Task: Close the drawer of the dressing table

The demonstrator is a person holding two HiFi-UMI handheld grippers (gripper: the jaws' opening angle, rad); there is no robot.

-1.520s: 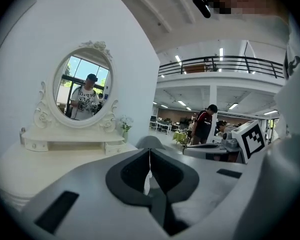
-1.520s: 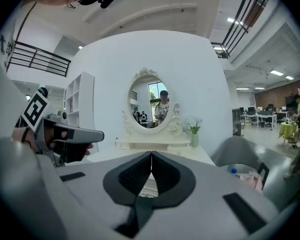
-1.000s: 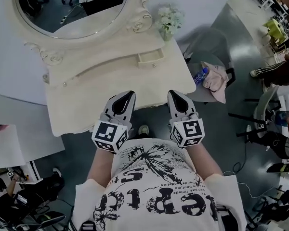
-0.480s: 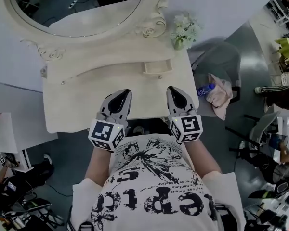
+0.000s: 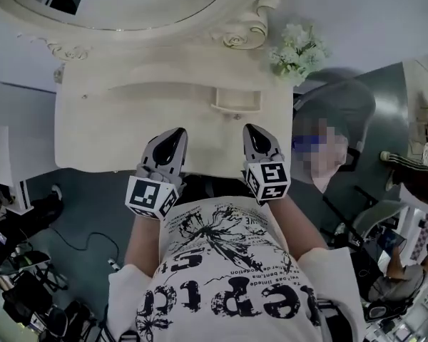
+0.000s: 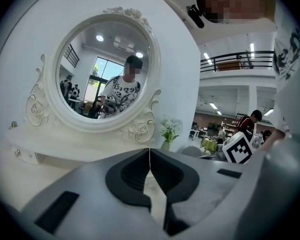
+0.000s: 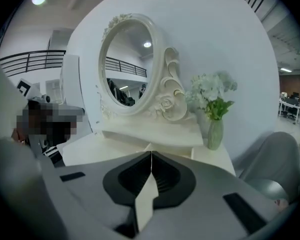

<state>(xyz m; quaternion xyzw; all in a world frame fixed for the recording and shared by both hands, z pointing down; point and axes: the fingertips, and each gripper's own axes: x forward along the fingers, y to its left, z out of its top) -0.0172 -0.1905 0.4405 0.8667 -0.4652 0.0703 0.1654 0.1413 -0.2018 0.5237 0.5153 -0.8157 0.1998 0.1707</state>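
Dressing table [image 5: 100,137] fills the view. Its small drawer [image 5: 237,100] sticks out of the back shelf, right of centre. Left claw [image 5: 175,134] and right claw [image 5: 252,130] are both clenched and empty. The right claw is nearer the drawer, and closed tips suit a push.

- A small vase of white flowers [image 5: 297,48] stands ahead on my right, near the white wall [image 5: 385,13].
- A grey chair [image 5: 340,109] stands on the floor at my right.
- Black cables and equipment [image 5: 28,301] lie on the floor at my left.
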